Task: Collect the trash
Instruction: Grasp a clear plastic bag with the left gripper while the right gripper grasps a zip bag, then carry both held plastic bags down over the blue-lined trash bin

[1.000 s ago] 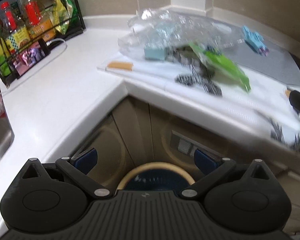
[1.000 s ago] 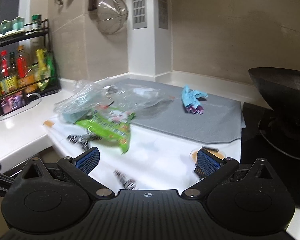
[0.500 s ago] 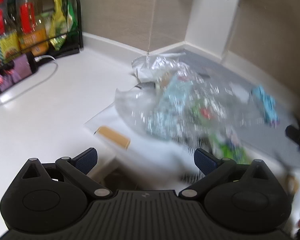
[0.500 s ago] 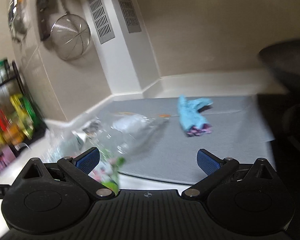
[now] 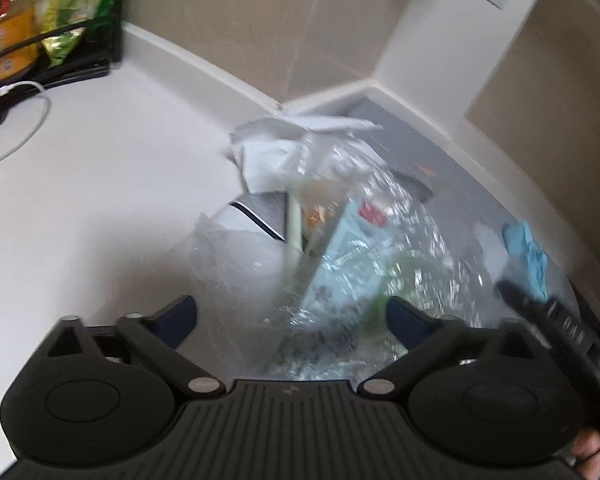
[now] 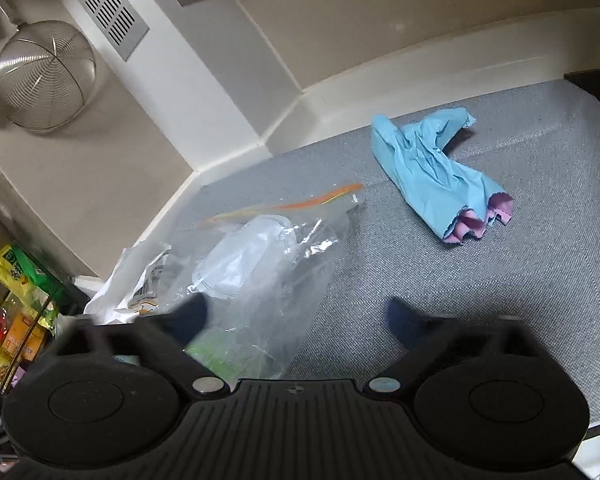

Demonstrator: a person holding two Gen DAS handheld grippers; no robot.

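A clear plastic bag [image 5: 352,248] stuffed with trash, among it a pale blue carton [image 5: 340,256] and green wrappers, lies on the white counter [image 5: 100,184] at the edge of a grey mat [image 6: 480,280]. My left gripper [image 5: 292,318] hovers right over it with its jaws closing. The bag sits between the fingers, and the pads are not pressing on it. In the right wrist view the same bag [image 6: 268,256] shows an orange zip seal. My right gripper [image 6: 298,316] is also closing over the bag's near edge, with no visible grip.
A blue and pink cloth [image 6: 432,172] lies on the mat to the right. Crumpled white paper [image 5: 284,148] sits behind the bag. A rack of bottles and snack packets [image 5: 60,12] and a white cable [image 5: 24,120] stand at the left. A wire strainer [image 6: 40,76] hangs on the wall.
Both grippers have swung in over the counter and now sit close above the bag. Their fingers stand narrower than before. The right view has rolled to one side.
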